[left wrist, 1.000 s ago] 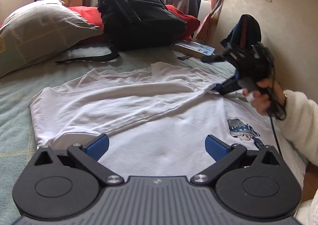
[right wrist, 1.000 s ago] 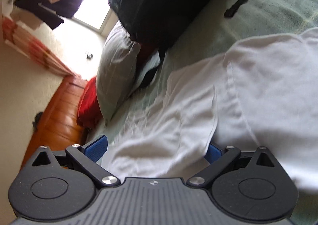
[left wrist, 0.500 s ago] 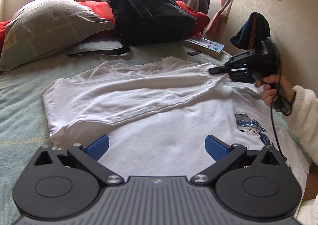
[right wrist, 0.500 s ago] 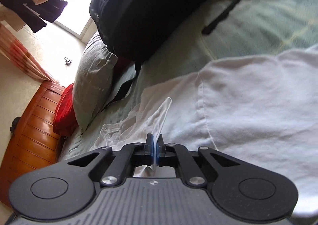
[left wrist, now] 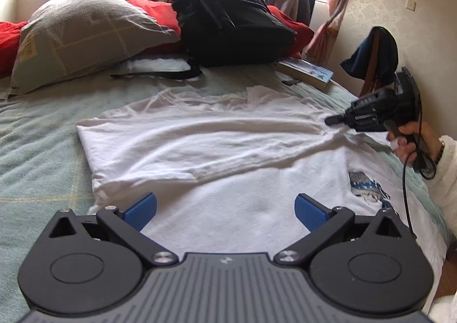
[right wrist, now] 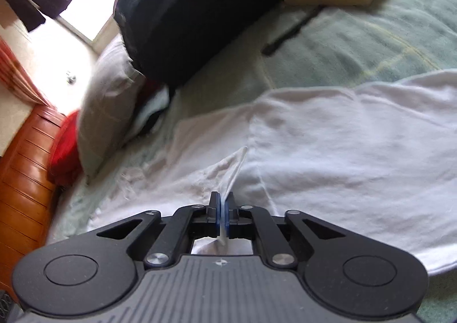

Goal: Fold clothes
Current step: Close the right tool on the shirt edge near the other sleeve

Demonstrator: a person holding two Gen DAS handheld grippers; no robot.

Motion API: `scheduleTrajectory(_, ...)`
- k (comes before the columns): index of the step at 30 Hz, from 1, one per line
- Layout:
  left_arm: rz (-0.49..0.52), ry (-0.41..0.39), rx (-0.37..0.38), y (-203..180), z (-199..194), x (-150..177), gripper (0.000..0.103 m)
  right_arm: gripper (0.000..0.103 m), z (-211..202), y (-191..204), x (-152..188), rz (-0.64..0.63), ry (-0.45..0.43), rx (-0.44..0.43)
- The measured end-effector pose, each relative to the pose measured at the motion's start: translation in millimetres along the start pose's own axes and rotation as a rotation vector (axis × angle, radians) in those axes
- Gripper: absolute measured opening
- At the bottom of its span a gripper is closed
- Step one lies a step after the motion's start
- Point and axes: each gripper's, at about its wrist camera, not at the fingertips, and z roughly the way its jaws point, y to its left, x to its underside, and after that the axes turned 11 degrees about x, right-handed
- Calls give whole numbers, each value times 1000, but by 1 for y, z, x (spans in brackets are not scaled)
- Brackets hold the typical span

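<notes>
Left gripper [left wrist: 225, 209]: blue pads spread wide, nothing between them, hovering over the near part of the white T-shirt [left wrist: 242, 169].

T-shirt lies on the green bedspread [left wrist: 40, 151], mostly flat, wrinkled. Its long axis runs roughly across the left wrist view. One straight end, apparently the hem, points toward the bed's left edge; the other end lies toward the right edge. A small blue-grey print [left wrist: 364, 186] shows on the cloth near the right side. One layer is folded over the body, its diagonal edge rising from near left to far right.

Right gripper [right wrist: 222, 209]: pads pressed together on a thin fold of the shirt's white cloth, which stands up between them in a narrow ridge. In the left wrist view the same gripper [left wrist: 331, 120] sits at the shirt's right side, held by a hand [left wrist: 411, 140] in a fluffy white sleeve [left wrist: 445, 177], a black cable hanging below it. Right wrist view is motion-blurred at the far side.

Beyond the shirt, toward the bed's far right corner: a paperback book [left wrist: 307, 72]. Toward the far edge: a black backpack [left wrist: 228, 17] with one strap trailing on the bedspread, a grey-green pillow [left wrist: 82, 34] at the far left, red bedding [left wrist: 154, 12] behind both.
</notes>
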Motion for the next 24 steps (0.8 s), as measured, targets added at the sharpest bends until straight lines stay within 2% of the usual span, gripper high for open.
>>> scheduleTrajectory(1,6,-3,-7,1,2,-2,102,20,-1,1,0,-7,-1,19)
scheduleTrajectory(4,23,-14,-28,5,6,-10,102,27,-22,12,3,-62,-96,58)
scheduleTrajectory(5,29,-17,-36,6,8,-12,102,29,-29,19,5,-92,-123,54)
scheduleTrajectory(7,35,-18,-48,9,12,-16,102,42,-31,39,9,-181,-136,27)
scheduleTrajectory(8,15,4,-50,15,17,-14,102,44,-31,49,11,-227,-140,13)
scheduleTrajectory(13,-75,113,-64,42,40,-5,101,45,4,90,38,-512,-70,100)
scheduleTrajectory(15,-33,121,-90,41,29,8,100,39,12,91,47,-608,-56,150)
scheduleTrajectory(17,-4,114,-81,35,13,12,100,40,2,96,52,-664,-71,163)
scheduleTrajectory(19,26,104,-70,28,3,7,100,41,-11,112,60,-747,-99,141)
scheduleTrajectory(20,52,93,-71,24,0,4,100,41,-16,123,65,-787,-103,95)
scheduleTrajectory(23,76,80,-82,16,2,-7,100,41,-14,165,93,-989,-85,-26)
scheduleTrajectory(24,70,74,-81,16,2,-8,100,40,-10,176,106,-1081,-87,-29)
